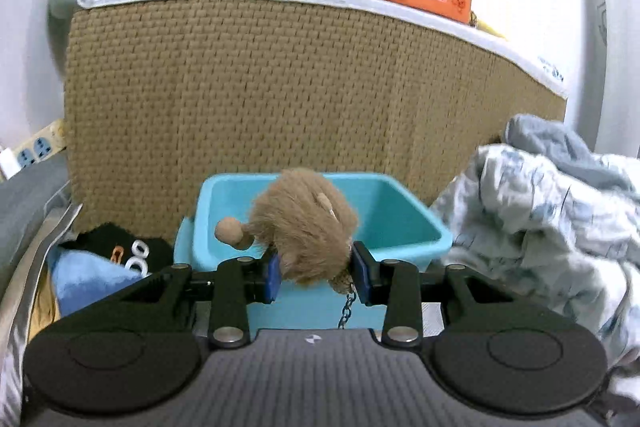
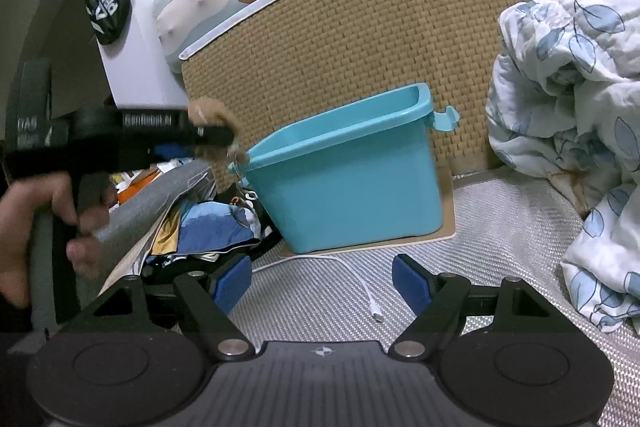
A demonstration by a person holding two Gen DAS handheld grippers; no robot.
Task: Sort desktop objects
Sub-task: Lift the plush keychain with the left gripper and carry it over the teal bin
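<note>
Fluffy brown fur keychain toy (image 1: 306, 227) with a metal chain; smooth matt turquoise plastic bin (image 2: 348, 183); rough woven tan straw panel (image 1: 256, 99)

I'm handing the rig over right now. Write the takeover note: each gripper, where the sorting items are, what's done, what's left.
Left gripper: shut on the brown plush keychain, held by the near rim of the teal bin; its chain dangles outside the bin.
Right gripper: open, holding nothing, low over the grey mat, facing the bin.
Done: keychain picked up and brought to the bin.
Left: move it over the opening and release. A white cable lies on the mat in front of the bin; the visible part of the bin's interior looks bare.
</note>
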